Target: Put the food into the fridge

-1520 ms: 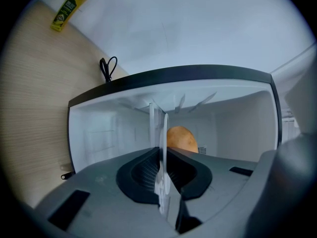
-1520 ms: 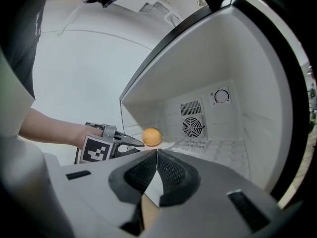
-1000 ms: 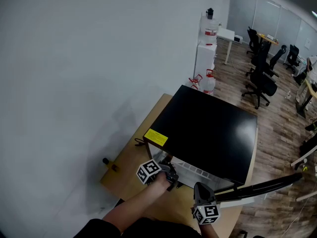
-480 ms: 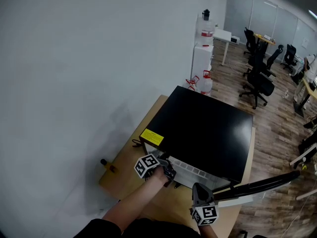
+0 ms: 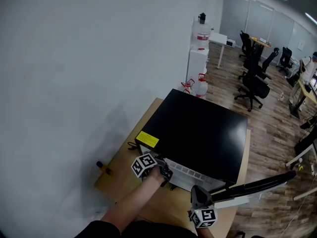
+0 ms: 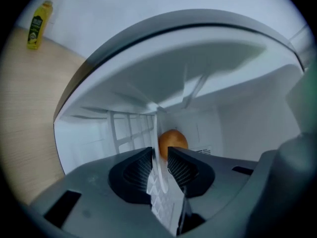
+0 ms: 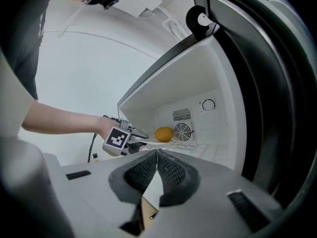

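Our right gripper (image 7: 157,152) sits pinched together, empty. Our left gripper (image 6: 159,150) has just been parting off the thin white plate (image 6: 158,192) (rim between its jaws). We should back straight out, leaving the round orange fruit (image 6: 173,140) inside the black-topped white fridge (image 5: 198,133).

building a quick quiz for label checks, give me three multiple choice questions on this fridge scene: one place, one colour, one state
1. Where is the orange?
a) inside the fridge
b) on top of it
c) under it

2. What colour is the fridge's top?
a) white
b) black
c) red

3. How do the right gripper's jaws stand?
a) wide apart
b) shut on the orange
c) shut, nothing between them

Answers:
1 a, the right gripper view shows the orange inside the white interior.
2 b, the head view shows a black top.
3 c, the right gripper view shows the pads meeting, with the orange far off.
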`<state>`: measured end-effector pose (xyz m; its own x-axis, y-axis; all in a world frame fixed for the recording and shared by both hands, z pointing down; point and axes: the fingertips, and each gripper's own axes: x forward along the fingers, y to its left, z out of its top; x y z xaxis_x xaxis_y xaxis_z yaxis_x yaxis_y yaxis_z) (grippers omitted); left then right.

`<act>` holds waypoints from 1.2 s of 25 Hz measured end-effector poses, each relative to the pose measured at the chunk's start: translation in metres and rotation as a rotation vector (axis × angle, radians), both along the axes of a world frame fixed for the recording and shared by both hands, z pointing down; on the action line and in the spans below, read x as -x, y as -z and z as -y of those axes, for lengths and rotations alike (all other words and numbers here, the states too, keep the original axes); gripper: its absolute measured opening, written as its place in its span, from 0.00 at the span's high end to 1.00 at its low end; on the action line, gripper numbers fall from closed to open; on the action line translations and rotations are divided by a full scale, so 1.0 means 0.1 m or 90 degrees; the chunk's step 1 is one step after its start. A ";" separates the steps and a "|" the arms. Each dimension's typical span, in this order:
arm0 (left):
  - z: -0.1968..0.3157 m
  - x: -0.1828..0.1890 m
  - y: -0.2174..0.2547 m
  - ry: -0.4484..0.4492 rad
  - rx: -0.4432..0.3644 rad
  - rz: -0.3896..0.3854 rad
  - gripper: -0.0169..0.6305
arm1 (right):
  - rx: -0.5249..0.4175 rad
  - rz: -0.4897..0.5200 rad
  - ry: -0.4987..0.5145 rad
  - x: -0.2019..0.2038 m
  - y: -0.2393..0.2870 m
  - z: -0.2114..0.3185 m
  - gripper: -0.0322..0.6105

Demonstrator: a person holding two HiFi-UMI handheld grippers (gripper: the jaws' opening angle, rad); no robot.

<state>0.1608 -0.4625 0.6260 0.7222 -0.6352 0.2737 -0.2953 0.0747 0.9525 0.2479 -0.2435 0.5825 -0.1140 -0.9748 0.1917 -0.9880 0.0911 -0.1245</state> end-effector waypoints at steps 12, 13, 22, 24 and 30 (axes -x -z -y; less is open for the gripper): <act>-0.01 0.02 0.01 -0.088 -0.192 0.292 0.69 | -0.008 -0.024 0.018 0.17 0.06 -0.02 0.86; -0.01 0.02 0.01 -0.087 -0.197 0.295 0.69 | -0.009 -0.024 0.019 0.17 0.07 -0.01 0.86; -0.12 0.02 0.01 -0.071 -0.195 0.249 0.67 | -0.016 -0.027 0.028 0.28 0.12 -0.09 0.86; -0.15 0.03 0.04 -0.074 -0.200 0.242 0.65 | -0.018 -0.035 0.032 0.32 0.15 -0.12 0.86; -0.25 0.12 0.03 -0.078 -0.200 0.236 0.62 | -0.016 -0.036 0.028 0.38 0.16 -0.25 0.86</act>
<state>0.1491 -0.4379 0.6230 0.6870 -0.6451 0.3346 -0.6066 -0.2555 0.7528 0.2098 -0.2189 0.5668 -0.1463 -0.9738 0.1739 -0.9884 0.1369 -0.0651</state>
